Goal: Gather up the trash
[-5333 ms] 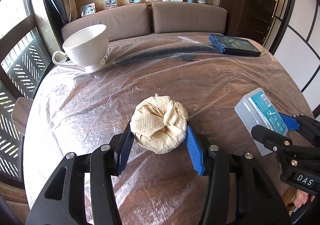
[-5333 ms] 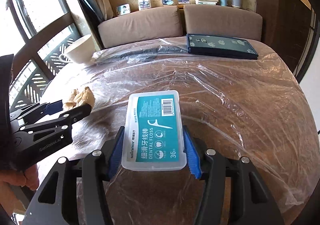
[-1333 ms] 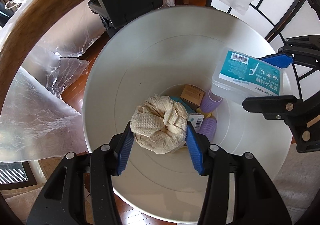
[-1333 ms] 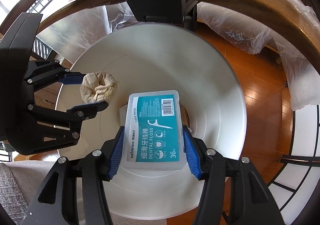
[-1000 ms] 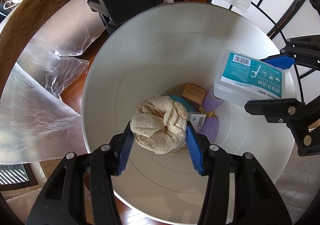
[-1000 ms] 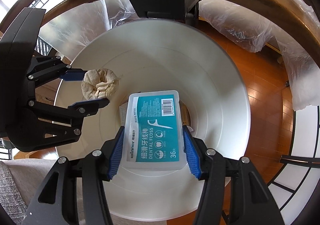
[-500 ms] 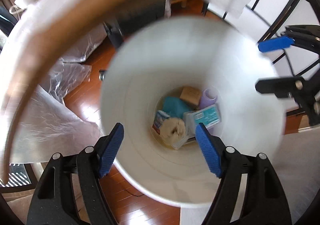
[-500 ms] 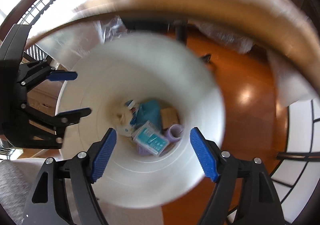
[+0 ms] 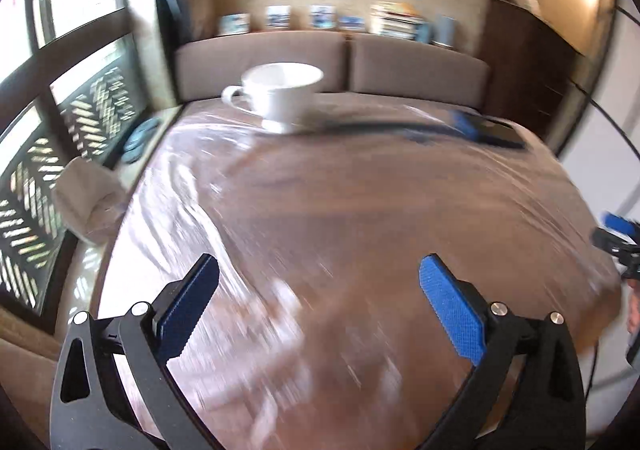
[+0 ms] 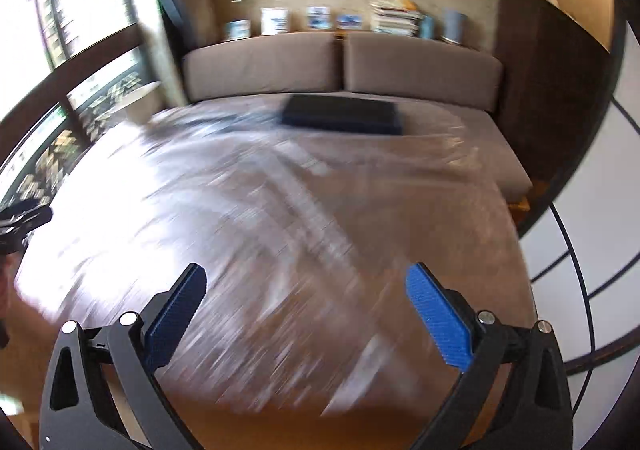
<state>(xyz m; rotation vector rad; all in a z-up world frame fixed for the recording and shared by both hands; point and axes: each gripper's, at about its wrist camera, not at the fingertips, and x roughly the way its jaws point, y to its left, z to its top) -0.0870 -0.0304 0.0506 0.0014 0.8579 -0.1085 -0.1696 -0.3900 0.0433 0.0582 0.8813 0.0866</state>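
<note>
Left gripper [image 9: 318,292], right gripper [image 10: 306,300]: jaws just opened wide, nothing between. Both over worktop [image 9: 360,210]; cup [image 9: 282,94] at far edge.

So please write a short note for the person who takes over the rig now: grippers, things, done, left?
Left gripper: jaws wide open, just opened, nothing between them.
Right gripper: the same, open and empty.
Both face the plastic-covered table.
Done: paper wad and floss box were dropped in the white bin a moment ago; neither is in view now.
On the table: white cup, dark flat case.
Left: no loose trash visible, but the picture is blurred; check again.
</note>
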